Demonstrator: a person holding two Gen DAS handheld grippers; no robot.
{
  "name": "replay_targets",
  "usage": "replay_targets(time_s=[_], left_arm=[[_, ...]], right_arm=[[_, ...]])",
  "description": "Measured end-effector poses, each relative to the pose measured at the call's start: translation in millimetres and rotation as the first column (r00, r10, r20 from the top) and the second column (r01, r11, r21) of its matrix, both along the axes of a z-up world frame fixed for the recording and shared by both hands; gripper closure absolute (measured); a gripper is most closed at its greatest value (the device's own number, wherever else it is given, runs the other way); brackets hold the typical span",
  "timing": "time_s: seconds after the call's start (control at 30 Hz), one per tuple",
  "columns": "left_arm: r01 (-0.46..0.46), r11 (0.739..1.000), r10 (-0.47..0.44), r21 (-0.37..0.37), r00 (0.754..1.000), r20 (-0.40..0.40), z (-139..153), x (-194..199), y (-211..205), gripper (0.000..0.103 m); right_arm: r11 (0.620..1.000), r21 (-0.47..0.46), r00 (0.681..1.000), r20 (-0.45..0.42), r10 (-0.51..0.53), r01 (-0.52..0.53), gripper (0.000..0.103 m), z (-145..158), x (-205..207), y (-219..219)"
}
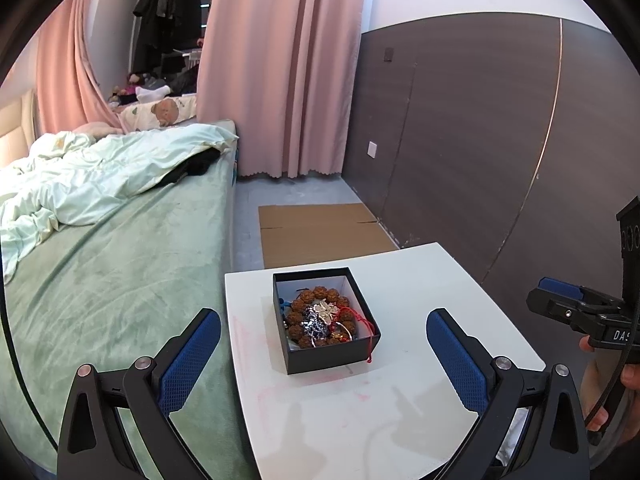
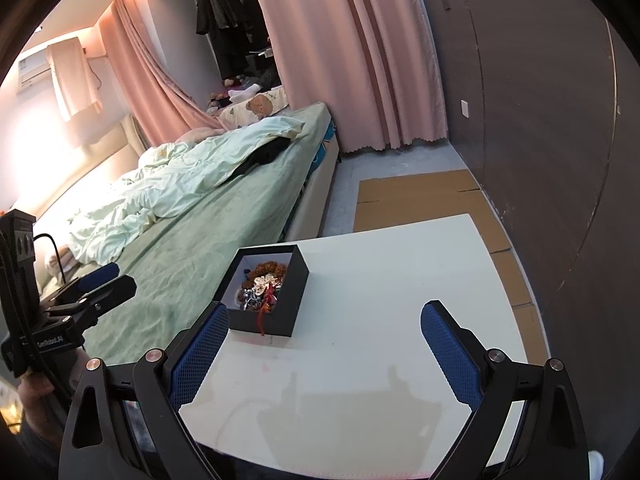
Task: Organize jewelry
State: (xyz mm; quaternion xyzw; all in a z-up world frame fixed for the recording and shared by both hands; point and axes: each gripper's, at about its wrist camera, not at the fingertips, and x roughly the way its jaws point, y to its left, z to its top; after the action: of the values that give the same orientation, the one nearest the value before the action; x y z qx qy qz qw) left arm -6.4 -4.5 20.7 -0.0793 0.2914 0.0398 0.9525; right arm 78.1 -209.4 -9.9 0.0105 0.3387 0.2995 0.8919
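A black square box (image 1: 329, 356) with a white lining stands on the white table (image 1: 420, 288). It holds a tangle of jewelry (image 1: 322, 316): a brown bead bracelet, a silver piece, dark blue beads and a red cord that hangs over the box's front wall. My left gripper (image 1: 324, 352) is open and empty, its fingers wide on either side of the box, short of it. In the right wrist view the box (image 2: 276, 304) sits front left on the table (image 2: 400, 280). My right gripper (image 2: 326, 344) is open and empty, to the right of the box.
A bed with a green sheet (image 1: 100, 280) and a pale quilt lies along the table's left side. Flat cardboard (image 1: 320, 228) lies on the floor beyond the table. A dark wall panel (image 1: 480, 140) runs on the right. Pink curtains (image 1: 280, 60) hang at the back.
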Motion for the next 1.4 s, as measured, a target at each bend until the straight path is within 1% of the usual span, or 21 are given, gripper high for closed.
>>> replay_targets(time_s=[0.7,1.03,1.4], left_arm=[[-0.009,1.000,0.009,0.005,1.000,0.008,-0.4,-5.7,0.0,0.000],[-0.018,1.000,0.018,-0.009,1.000,0.007,-0.3,-5.9,3.0,0.000],[-0.018,1.000,0.018,-0.002,1.000,0.009,-1.0,-7.5,2.1,0.000]], right_arm=[[1.000,0.003,1.000,0.003,-0.006,0.006,0.006,1.0,-2.1,3.3],[1.000,0.001,1.000,0.003,-0.011,0.011,0.006,2.2,-4.2,5.9],[1.000,-0.001,1.000,0.003,-0.010,0.010,0.006,1.5,-3.2,4.0]])
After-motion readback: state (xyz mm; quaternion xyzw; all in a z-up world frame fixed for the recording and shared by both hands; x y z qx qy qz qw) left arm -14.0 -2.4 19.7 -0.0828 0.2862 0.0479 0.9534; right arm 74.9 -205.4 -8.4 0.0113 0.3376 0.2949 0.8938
